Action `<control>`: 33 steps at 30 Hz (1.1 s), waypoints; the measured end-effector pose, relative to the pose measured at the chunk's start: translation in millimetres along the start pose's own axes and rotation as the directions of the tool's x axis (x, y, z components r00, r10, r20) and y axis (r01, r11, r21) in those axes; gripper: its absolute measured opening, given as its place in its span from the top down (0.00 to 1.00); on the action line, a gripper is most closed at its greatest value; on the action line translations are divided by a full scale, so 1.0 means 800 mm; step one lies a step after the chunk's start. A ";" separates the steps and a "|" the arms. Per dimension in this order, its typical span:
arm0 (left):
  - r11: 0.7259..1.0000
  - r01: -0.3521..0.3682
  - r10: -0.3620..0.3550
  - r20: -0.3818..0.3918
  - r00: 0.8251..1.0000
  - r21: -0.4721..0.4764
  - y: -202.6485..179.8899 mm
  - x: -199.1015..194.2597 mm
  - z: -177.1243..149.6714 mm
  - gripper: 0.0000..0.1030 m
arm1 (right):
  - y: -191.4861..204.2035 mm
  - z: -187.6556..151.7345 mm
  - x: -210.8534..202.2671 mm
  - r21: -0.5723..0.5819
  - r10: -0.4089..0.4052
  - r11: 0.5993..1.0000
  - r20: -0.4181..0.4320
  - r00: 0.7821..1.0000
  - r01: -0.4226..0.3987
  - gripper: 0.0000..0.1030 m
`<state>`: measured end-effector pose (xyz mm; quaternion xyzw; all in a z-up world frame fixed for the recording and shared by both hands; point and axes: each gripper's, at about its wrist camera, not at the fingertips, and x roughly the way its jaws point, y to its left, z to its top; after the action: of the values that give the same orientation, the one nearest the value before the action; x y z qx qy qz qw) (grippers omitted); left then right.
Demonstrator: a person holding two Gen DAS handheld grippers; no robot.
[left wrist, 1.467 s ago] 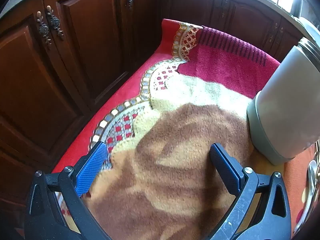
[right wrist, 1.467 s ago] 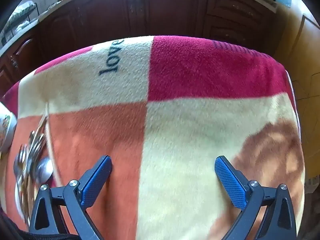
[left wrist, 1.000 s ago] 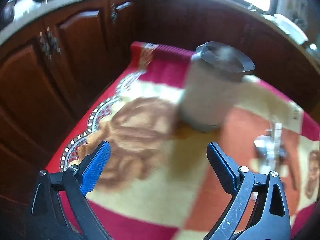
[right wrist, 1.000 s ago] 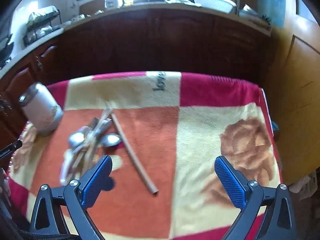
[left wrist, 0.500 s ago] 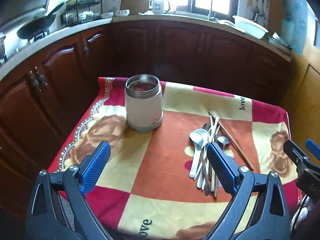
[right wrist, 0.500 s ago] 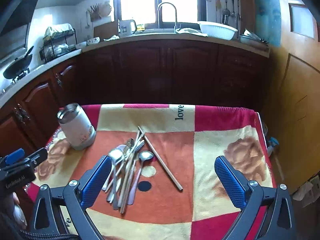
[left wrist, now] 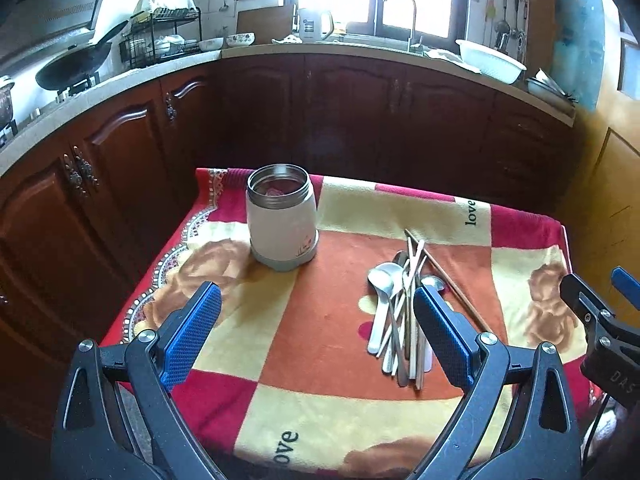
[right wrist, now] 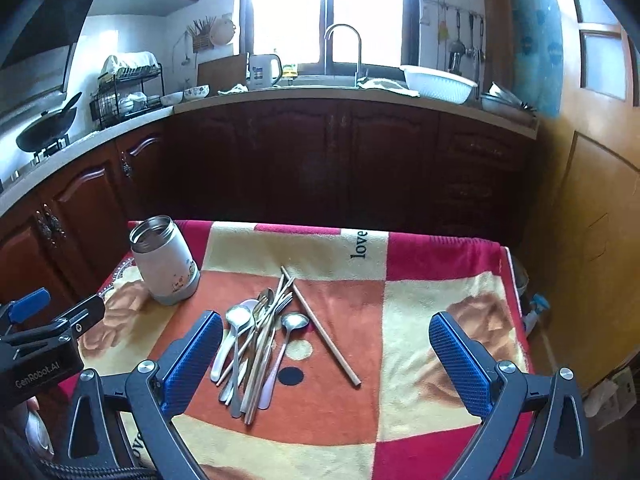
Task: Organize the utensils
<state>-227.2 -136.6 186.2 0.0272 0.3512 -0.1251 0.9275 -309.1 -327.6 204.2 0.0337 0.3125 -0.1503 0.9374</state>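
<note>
A pile of metal spoons, forks and chopsticks (left wrist: 400, 308) lies on a small table covered with a patterned blanket (left wrist: 320, 420); it also shows in the right wrist view (right wrist: 256, 340). One wooden chopstick (right wrist: 326, 336) lies apart, to the right of the pile. A pale steel-rimmed jar (left wrist: 282, 216) stands open and upright at the back left, also in the right wrist view (right wrist: 164, 260). My left gripper (left wrist: 316, 336) is open and empty, high above the table's near edge. My right gripper (right wrist: 326, 364) is open and empty, also held high.
Dark wooden cabinets (left wrist: 120, 184) surround the table on the left and far sides. A counter with a sink tap (right wrist: 344, 48), a kettle (right wrist: 262, 70), a dish rack (right wrist: 126, 92) and a wok (right wrist: 46, 126) runs behind. A wooden door (right wrist: 592, 220) is at the right.
Both grippers have risen and pulled back from close above the blanket, so the whole table, the jar and the utensil pile have come into view. Both stayed open.
</note>
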 end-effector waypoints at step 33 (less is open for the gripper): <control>1.000 0.013 -0.013 -0.025 1.000 0.018 -0.016 0.008 -0.001 0.05 | -0.017 -0.007 0.006 0.030 0.002 1.000 -0.031 1.000 -0.001 0.01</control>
<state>-225.8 -150.0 181.9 0.0347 0.3620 -0.1339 0.9219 -313.0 -340.5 197.3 0.0502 0.3249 -0.1536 0.9318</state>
